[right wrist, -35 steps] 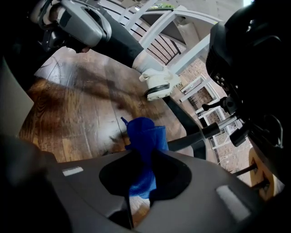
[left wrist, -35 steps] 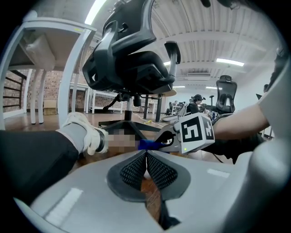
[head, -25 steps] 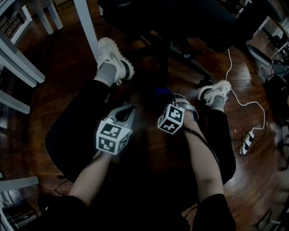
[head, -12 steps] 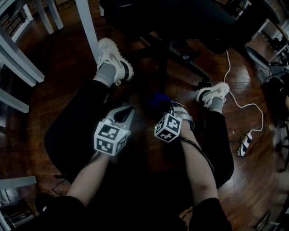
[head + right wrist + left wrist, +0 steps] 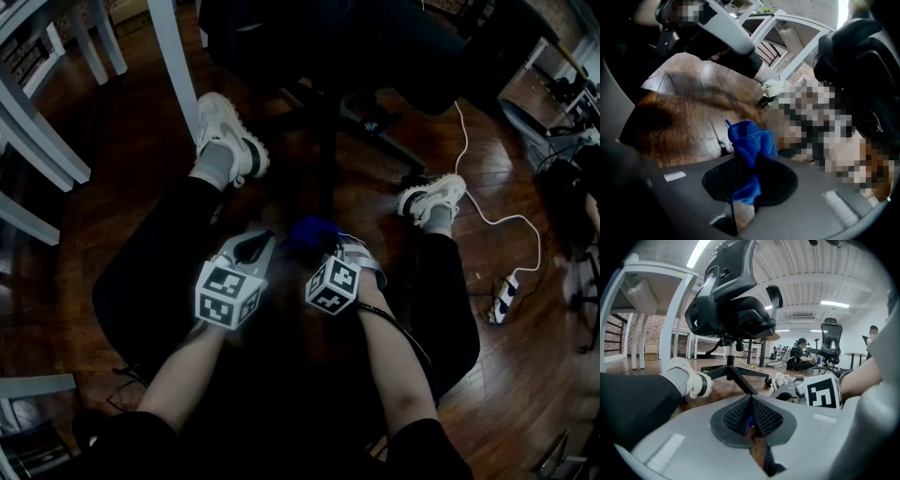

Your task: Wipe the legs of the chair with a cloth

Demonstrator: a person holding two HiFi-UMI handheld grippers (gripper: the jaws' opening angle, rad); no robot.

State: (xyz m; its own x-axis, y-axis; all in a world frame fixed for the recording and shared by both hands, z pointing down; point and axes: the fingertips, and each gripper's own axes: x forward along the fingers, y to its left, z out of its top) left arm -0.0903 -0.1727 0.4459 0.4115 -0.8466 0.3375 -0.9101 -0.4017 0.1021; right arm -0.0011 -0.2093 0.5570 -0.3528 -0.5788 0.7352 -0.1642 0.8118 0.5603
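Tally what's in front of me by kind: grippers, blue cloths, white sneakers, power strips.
Grippers: 2, left gripper and right gripper
Blue cloth: 1
White sneakers: 2
Power strip: 1
Total: 6

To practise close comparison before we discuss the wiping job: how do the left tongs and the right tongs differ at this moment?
The left tongs are shut on nothing; the right tongs are shut on a blue cloth. The left tongs point nearly level at the chair's base; the right tongs tilt steeply toward the wooden floor. Both carry a marker cube and sit between the person's legs.
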